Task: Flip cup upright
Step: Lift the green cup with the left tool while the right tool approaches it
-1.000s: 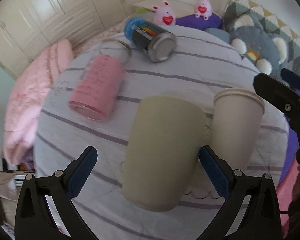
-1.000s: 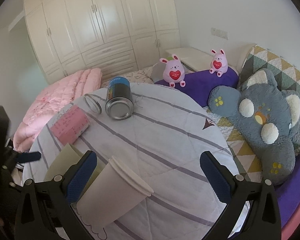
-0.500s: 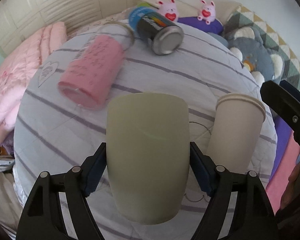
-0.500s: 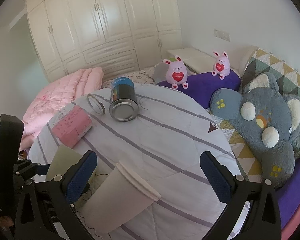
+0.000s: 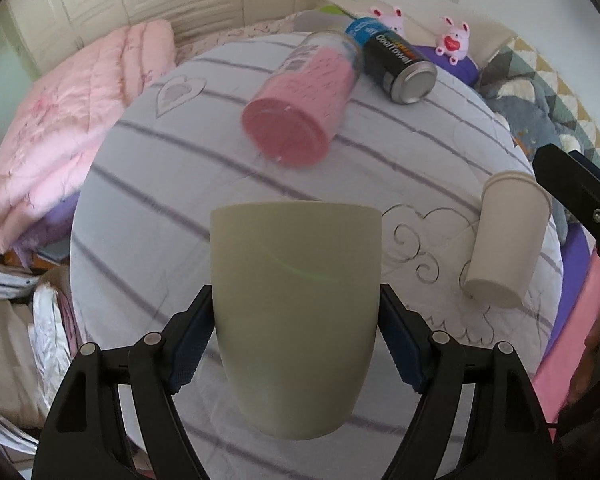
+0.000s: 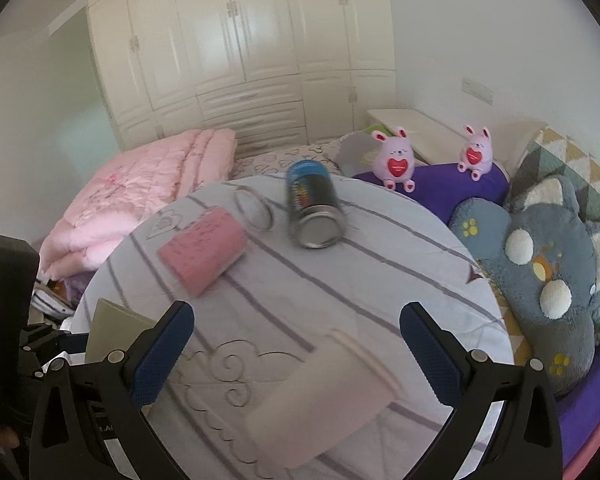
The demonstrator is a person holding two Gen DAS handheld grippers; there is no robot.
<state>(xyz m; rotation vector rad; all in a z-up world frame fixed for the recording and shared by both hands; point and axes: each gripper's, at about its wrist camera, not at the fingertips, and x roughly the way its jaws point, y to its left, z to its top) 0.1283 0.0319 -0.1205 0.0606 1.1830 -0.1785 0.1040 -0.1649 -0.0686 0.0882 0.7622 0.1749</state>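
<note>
My left gripper (image 5: 296,344) is shut on a pale green cup (image 5: 296,312), held between the blue pads above the striped table (image 5: 140,240), its wide rim away from me. The cup's edge shows at the left of the right wrist view (image 6: 112,332). A cream paper cup (image 5: 504,240) lies on its side at the right of the table; it also shows in the right wrist view (image 6: 320,396), blurred, below and between the fingers. My right gripper (image 6: 296,356) is open and empty above it.
A pink jar (image 5: 300,112) and a black and blue can (image 5: 396,64) lie on their sides at the table's far part. A pink quilt (image 5: 60,120) lies to the left. Plush toys (image 6: 556,264) and a purple pillow (image 6: 460,184) lie to the right.
My left gripper closed on the green cup and lifted it, swinging left. My right gripper rose a little over the paper cup and stayed open.
</note>
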